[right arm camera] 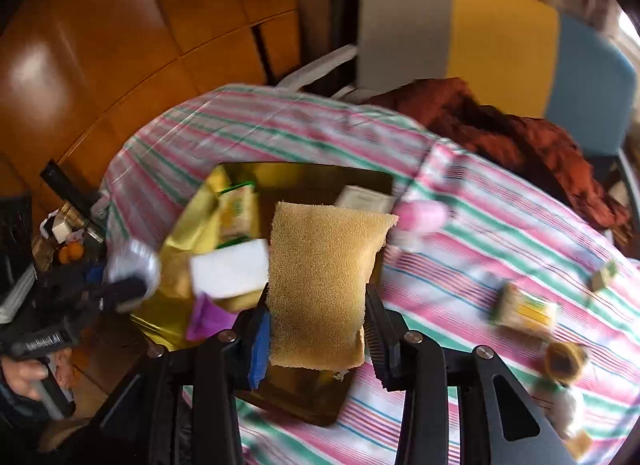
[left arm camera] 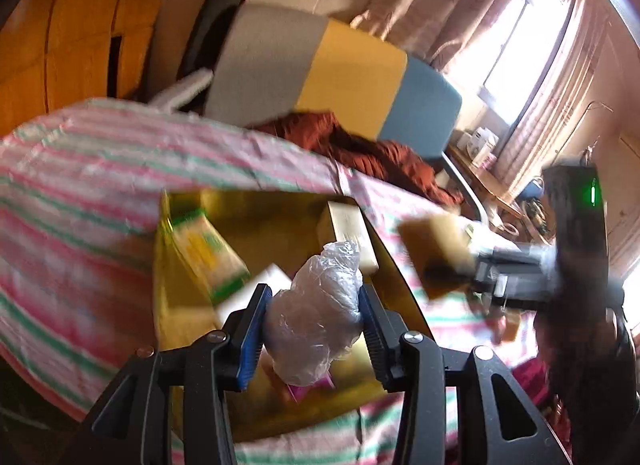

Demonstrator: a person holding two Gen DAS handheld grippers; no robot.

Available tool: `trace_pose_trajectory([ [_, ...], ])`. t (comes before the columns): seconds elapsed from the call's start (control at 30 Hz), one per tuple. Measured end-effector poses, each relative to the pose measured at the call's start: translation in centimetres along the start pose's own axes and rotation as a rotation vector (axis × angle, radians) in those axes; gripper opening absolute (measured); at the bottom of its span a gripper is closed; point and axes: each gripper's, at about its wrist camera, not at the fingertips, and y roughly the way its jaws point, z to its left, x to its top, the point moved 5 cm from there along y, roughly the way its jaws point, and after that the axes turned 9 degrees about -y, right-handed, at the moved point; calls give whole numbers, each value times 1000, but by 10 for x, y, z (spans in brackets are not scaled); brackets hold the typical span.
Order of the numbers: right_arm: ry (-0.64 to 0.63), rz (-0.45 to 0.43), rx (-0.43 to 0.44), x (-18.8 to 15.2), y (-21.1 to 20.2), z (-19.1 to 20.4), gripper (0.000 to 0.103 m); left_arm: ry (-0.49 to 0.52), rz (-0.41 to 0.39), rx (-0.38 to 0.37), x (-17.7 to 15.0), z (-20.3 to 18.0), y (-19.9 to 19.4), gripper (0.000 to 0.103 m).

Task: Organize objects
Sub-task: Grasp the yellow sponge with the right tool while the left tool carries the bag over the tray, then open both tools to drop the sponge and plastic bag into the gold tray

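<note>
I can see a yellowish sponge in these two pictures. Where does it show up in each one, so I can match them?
Left wrist view: the sponge is right of centre, blurred, held by the right hand-held gripper coming in from the right edge.
Right wrist view: the sponge fills the centre, clamped between that hand-held gripper's fingers, above the box.
Shared landmark: the gold box on the striped cloth.

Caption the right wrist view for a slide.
Right claw grips a tan sponge above the gold box.

Both wrist views look down close over the gold tray [left arm camera: 188, 305] [right arm camera: 188, 233], each catching the other claw.
</note>
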Motion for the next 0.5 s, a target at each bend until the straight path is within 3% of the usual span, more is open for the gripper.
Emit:
trace_pose_trajectory([
  [0.07, -20, 32, 27, 6, 18, 21, 42, 18, -19, 22, 17, 1, 3, 49],
  [0.13, -10, 64, 28, 2, 32, 32, 46, 26, -20, 51, 33, 3, 15, 61],
  [0.17, 11, 75, 37, 0, 37, 36, 58, 31, -19, 55, 38, 4, 20, 66],
  [0.23, 44, 78, 37, -9, 42, 36, 70, 42, -15, 82, 48, 3, 31, 81],
  [0.3, 62, 73, 44, -18, 40, 39, 71, 46, -25, 91, 51, 3, 35, 81],
  [0.5, 73, 23, -3, -37, 26, 42, 89, 22, -61, 144, 30, 12, 23, 81],
])
